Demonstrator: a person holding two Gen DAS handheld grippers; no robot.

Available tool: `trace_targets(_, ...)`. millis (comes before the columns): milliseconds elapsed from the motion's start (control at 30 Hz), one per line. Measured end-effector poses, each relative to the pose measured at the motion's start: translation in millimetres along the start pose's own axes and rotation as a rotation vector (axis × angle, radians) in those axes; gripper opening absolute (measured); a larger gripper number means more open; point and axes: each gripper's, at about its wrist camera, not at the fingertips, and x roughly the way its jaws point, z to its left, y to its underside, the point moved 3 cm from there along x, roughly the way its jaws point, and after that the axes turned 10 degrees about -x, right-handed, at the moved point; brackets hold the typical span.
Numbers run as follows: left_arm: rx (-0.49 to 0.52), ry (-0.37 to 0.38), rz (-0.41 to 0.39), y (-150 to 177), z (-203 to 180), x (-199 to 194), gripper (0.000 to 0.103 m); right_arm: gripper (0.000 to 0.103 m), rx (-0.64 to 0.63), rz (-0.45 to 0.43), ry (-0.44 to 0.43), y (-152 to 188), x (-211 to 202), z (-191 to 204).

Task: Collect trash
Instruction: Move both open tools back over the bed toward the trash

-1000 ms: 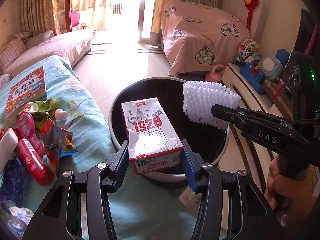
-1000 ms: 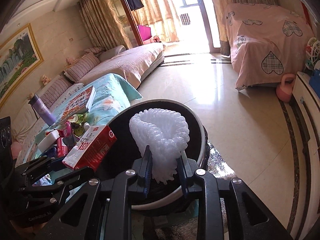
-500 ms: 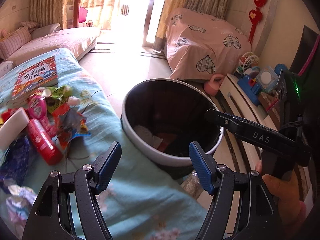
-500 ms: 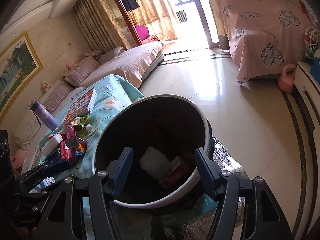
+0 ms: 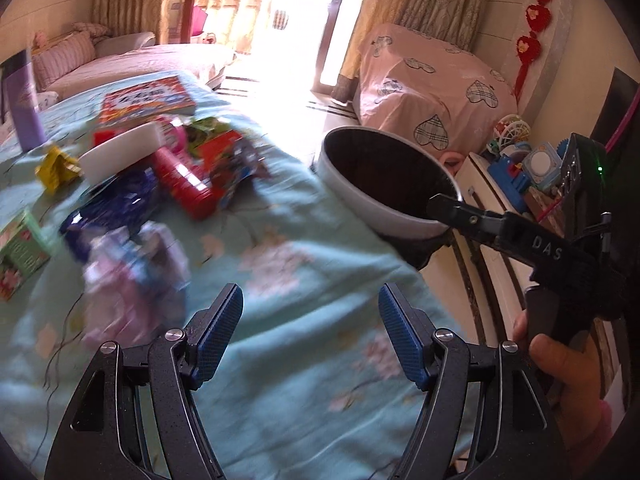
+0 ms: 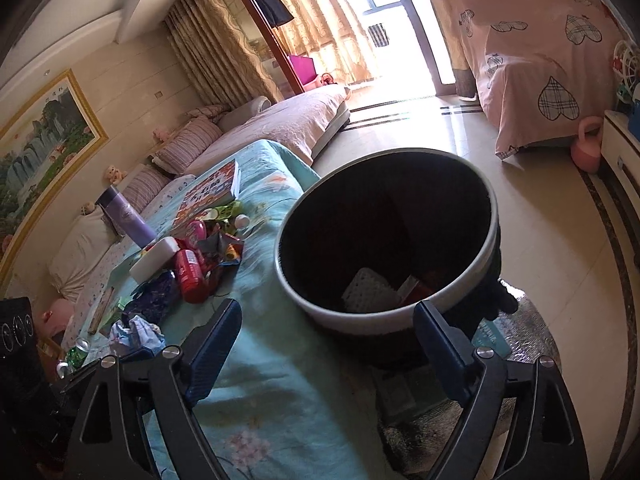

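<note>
Our left tongs (image 5: 310, 332) and right tongs (image 6: 328, 344) gape wide and empty; reaching the crumpled wrapper (image 5: 132, 264) at ten o'clock blurred risks a miss.

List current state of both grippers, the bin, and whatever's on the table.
left gripper: open, empty
right gripper: open, empty
trash bin: upright, lidless, foam net and carton lying inside
red can: on its side on the table
purple bottle: upright
book: closed, lying flat
crumpled wrapper: on the table, untouched
</note>
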Motion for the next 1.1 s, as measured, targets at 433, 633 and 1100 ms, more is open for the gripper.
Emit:
trace_targets(433, -0.124, -0.134, -0.059, 34, 101, -52, 0.072, 0.090, -0.066, 0.052, -0.088, 31, 17, 78)
trace_targets(633, -0.185, -0.183, -0.084, 41, 143, -68, 0.072, 0.089, -0.141, 0.083, -0.142, 41, 29, 122)
trace_targets(1100, -0.179, -0.274, -0.137, 28, 204, -80, 0.072, 0.090, -0.235, 0.121, -0.208, 47, 51, 183)
